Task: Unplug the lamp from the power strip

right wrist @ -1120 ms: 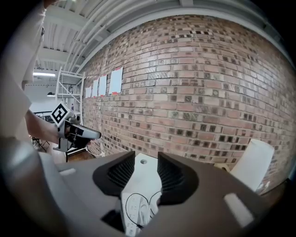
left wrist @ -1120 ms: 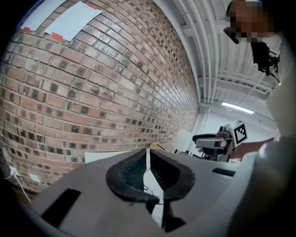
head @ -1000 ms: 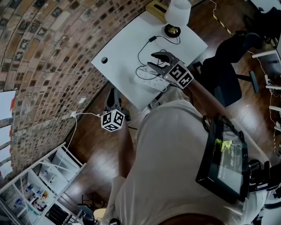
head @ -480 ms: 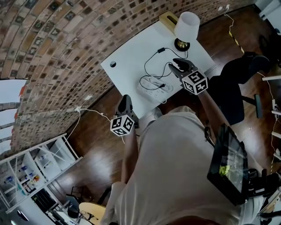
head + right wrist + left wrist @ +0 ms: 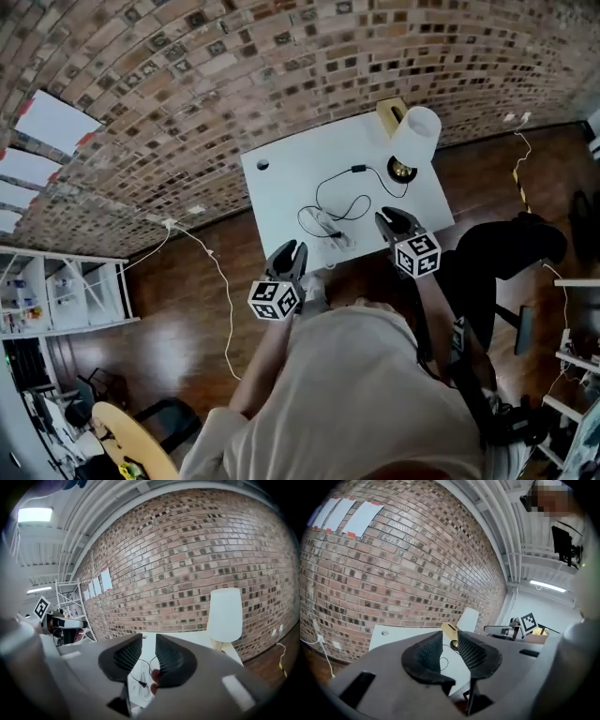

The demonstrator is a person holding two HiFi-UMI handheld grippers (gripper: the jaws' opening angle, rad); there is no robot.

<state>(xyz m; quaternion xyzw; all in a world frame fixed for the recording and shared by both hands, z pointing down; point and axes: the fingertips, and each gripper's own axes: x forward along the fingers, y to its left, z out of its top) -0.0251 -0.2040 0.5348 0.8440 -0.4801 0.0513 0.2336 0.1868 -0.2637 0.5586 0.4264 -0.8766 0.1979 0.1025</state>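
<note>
The white power strip (image 5: 324, 228) lies near the front edge of the white table (image 5: 291, 178), with a black cord (image 5: 339, 201) looping from it to the lamp (image 5: 415, 141) at the table's right corner. In the right gripper view the strip (image 5: 137, 686) shows below the jaws with a black plug (image 5: 139, 682) on it. My right gripper (image 5: 386, 218) hovers right of the strip, apart from it; its jaws are closing with nothing between them (image 5: 149, 659). My left gripper (image 5: 292, 253) hangs off the table's front edge, its narrow gap (image 5: 450, 651) empty.
A tan box (image 5: 392, 113) stands behind the lamp against the brick wall. A black office chair (image 5: 511, 248) is right of the table, white shelves (image 5: 56, 295) are at far left, and a white cable (image 5: 217, 277) runs across the wooden floor. A small round hole (image 5: 262, 165) marks the table's left corner.
The right gripper has drawn back from over the power strip to its right side, and its jaws have narrowed. The left gripper has come up to the table's front edge. The head view has pulled back.
</note>
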